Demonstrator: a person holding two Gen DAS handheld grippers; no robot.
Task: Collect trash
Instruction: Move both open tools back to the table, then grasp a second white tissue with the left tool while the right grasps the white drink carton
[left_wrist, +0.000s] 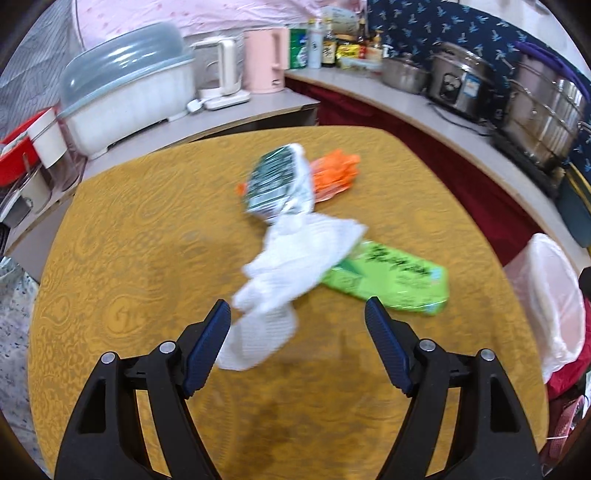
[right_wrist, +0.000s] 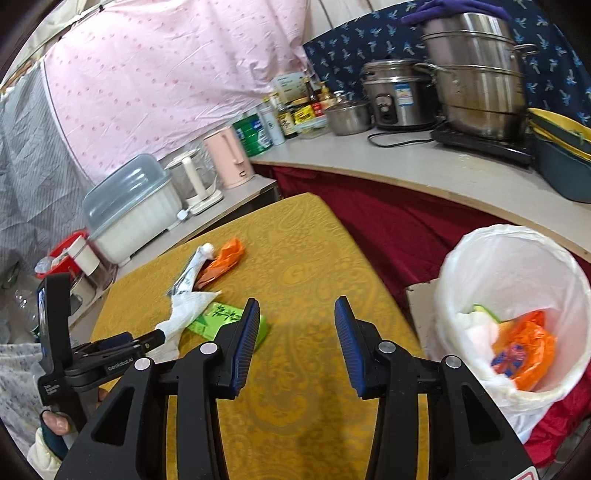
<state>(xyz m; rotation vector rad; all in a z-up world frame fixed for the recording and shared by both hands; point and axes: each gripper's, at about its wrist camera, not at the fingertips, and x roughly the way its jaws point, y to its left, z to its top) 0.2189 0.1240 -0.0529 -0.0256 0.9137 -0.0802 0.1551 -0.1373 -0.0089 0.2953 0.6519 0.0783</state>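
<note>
risk: left gripper (left_wrist: 297, 317) jaws wide, holding nothing, coming at the white tissue (left_wrist: 295, 258), which lies over the green packet (left_wrist: 391, 280) and touches the foil wrapper (left_wrist: 280, 181); a pinch could drag a neighbour along or only catch a loose corner, so it drops short of the bin. orange wrapper (left_wrist: 334, 177) lies just behind. all four sit mid counter (left_wrist: 147, 240). right gripper (right_wrist: 295, 325) jaws part open, empty. lined bin (right_wrist: 517, 251) beside the counter holds orange bag, white paper, something green.
</note>
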